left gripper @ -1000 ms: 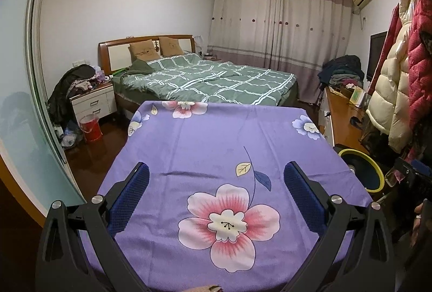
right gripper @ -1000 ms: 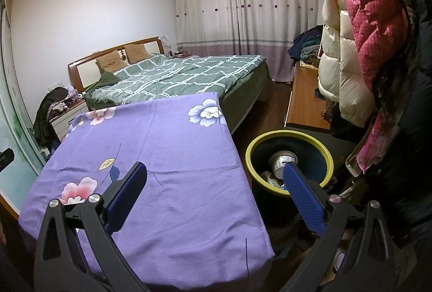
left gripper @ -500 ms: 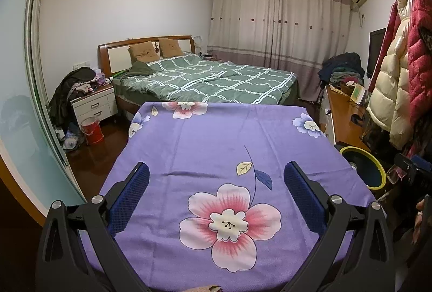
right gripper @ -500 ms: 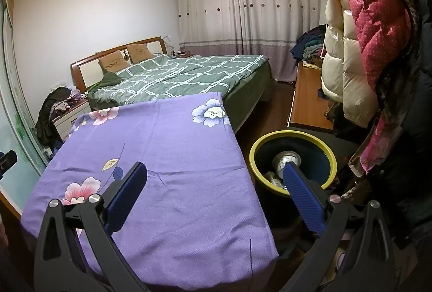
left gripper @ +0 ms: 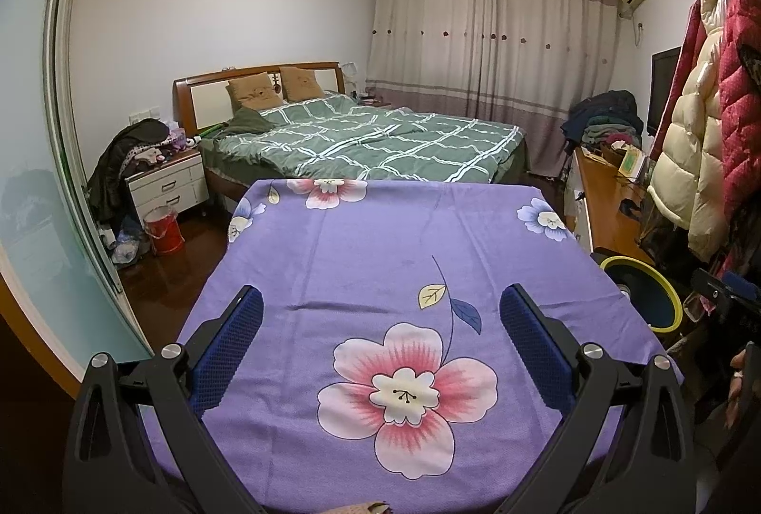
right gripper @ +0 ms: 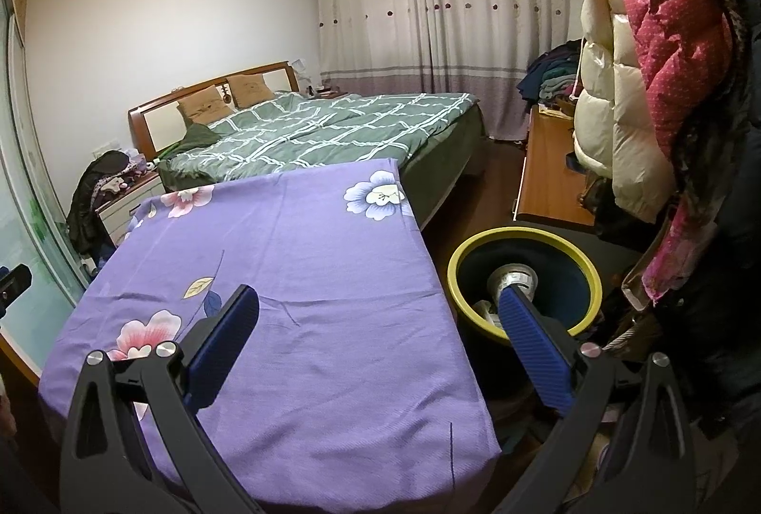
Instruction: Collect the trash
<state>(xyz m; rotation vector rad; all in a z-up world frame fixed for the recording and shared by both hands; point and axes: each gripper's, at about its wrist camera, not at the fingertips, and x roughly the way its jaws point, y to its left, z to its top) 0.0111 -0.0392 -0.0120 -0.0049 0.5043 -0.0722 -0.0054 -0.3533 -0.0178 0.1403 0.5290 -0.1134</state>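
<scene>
While we hold both grippers' fingers wide apart and empty above the purple desk (left gripper: 380, 238), the yellow-rimmed bin (right gripper: 523, 236) sits behind our right gripper (right gripper: 378, 300)'s right finger; left gripper (left gripper: 380, 300).

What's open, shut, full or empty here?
Left hand-held gripper: open, empty.
Right hand-held gripper: open, empty.
Bin: open, some trash inside.
Curtains: drawn shut.
Nightstand drawers: shut.
Bed: covered with a quilt.
</scene>
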